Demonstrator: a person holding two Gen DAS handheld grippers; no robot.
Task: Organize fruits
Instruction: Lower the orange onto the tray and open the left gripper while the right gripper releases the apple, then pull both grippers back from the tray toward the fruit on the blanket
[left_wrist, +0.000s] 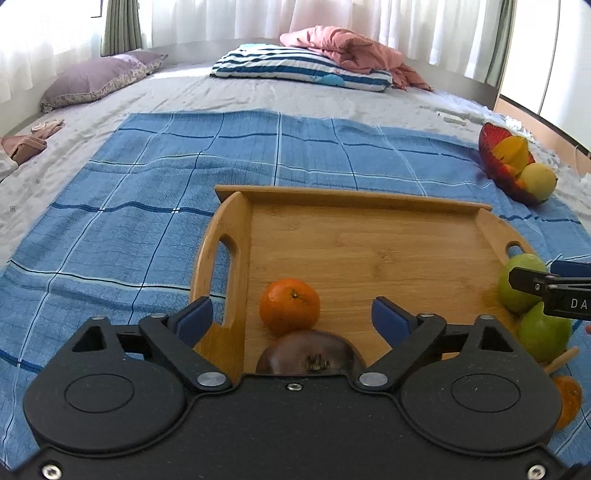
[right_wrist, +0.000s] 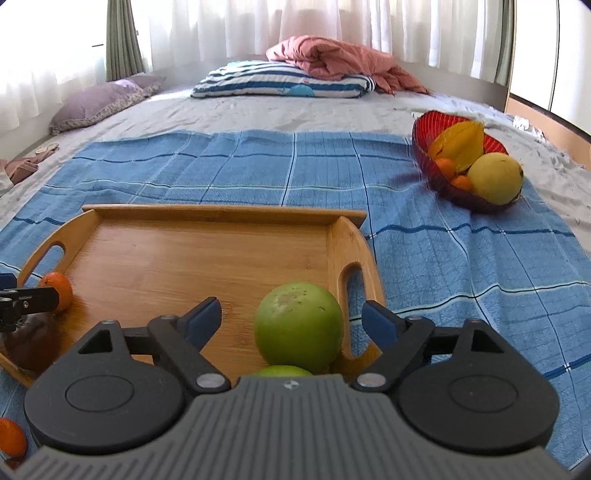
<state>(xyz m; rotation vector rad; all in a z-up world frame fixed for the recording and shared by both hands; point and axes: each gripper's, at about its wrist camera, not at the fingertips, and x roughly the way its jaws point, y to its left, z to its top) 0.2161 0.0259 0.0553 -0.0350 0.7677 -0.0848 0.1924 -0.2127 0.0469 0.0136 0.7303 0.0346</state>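
My right gripper (right_wrist: 291, 319): fingers spread, round green apple (right_wrist: 298, 326) dead ahead at 12 between them, at right end of bamboo handled tray (right_wrist: 221, 216). My left gripper (left_wrist: 291, 317): fingers spread, small orange tangerine (left_wrist: 289, 306) at 12. Each arm nearest own fruit.

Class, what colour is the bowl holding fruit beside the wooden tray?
Red: the bowl shows best in the right wrist view.
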